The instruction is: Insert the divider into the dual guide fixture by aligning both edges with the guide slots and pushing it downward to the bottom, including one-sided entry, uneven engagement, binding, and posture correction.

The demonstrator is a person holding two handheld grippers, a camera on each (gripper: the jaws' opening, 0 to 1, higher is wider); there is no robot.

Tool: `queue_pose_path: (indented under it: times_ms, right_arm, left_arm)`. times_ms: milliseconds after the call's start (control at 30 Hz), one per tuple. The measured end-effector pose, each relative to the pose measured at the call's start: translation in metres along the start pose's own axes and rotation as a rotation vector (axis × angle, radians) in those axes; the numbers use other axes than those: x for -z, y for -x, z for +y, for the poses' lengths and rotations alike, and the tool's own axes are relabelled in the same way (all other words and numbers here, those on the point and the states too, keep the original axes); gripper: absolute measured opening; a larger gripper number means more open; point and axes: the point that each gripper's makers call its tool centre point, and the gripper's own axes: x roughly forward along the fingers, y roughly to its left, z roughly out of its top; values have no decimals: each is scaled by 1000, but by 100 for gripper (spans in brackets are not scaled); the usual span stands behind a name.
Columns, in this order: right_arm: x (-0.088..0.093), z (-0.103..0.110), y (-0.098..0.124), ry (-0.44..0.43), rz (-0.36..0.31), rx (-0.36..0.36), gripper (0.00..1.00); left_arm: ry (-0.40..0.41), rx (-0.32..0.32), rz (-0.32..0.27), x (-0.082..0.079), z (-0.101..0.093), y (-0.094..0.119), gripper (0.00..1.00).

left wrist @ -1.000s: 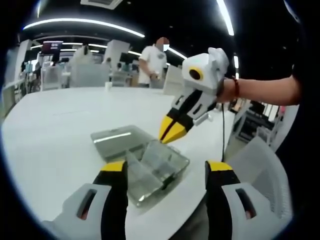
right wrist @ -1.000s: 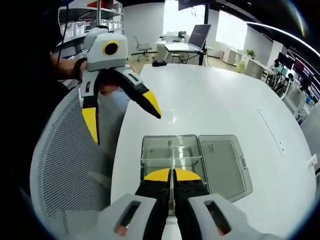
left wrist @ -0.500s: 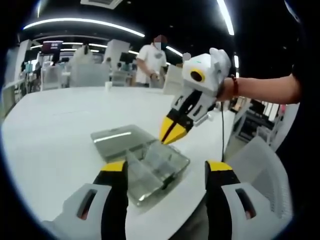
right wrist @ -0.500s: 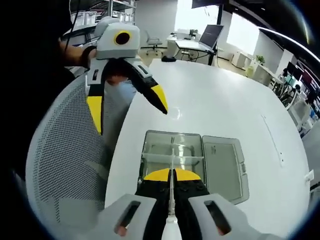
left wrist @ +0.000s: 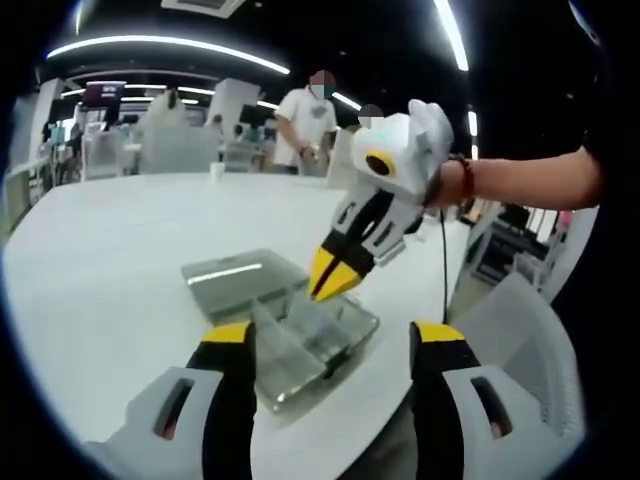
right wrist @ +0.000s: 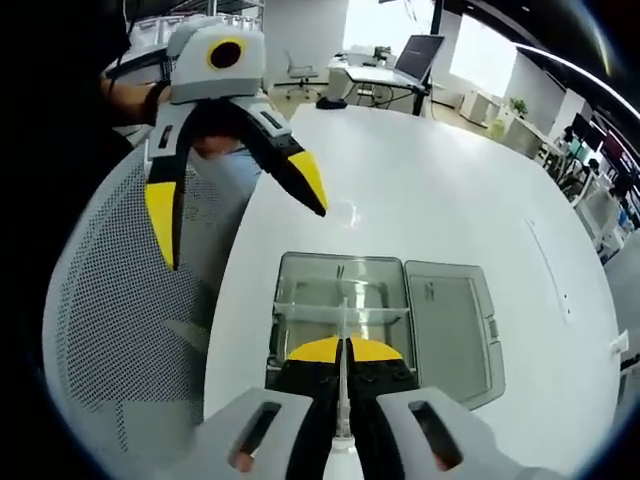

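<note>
1. The counter (right wrist: 440, 200) is white and broad, bare on the far side of the box (right wrist: 340, 320). The box lies close to the counter's near edge, and a mesh chair (right wrist: 120, 340) stands just off that edge.
2. In the left gripper view the box (left wrist: 300, 335) sits between and beyond the left tongs (left wrist: 330, 345). Bare counter (left wrist: 120, 250) stretches away towards desks and a standing person (left wrist: 305, 125).
3. The box is clear plastic. Its lid (right wrist: 450, 325) is open and lies flat on the counter beside it.
4. A clear wall crosses the box and splits it into compartments. I cannot tell whether anything lies in them.
5. The right tongs (right wrist: 343, 352) are pressed narrow on the divider (right wrist: 343, 325), a thin clear plate held upright on edge. Its far end reaches in over the box at the cross wall.
6. The left tongs (right wrist: 235, 225) are spread wide and grip nothing. They are held above the counter's near edge, apart from the box.
7. In the left gripper view the right tongs (left wrist: 335, 278) point steeply down at the box.
8. Compared with half a second ago, the right tongs have come lower and closer to the box in the left gripper view. The box has not moved there.
</note>
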Motion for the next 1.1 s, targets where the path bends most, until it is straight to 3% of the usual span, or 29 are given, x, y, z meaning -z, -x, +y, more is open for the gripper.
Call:
queue_pose_path:
  times_ms: [1100]
  right_arm:
    - [14, 0, -21, 3, 125, -18, 0]
  left_arm:
    - [3, -12, 16, 3, 3, 0, 60]
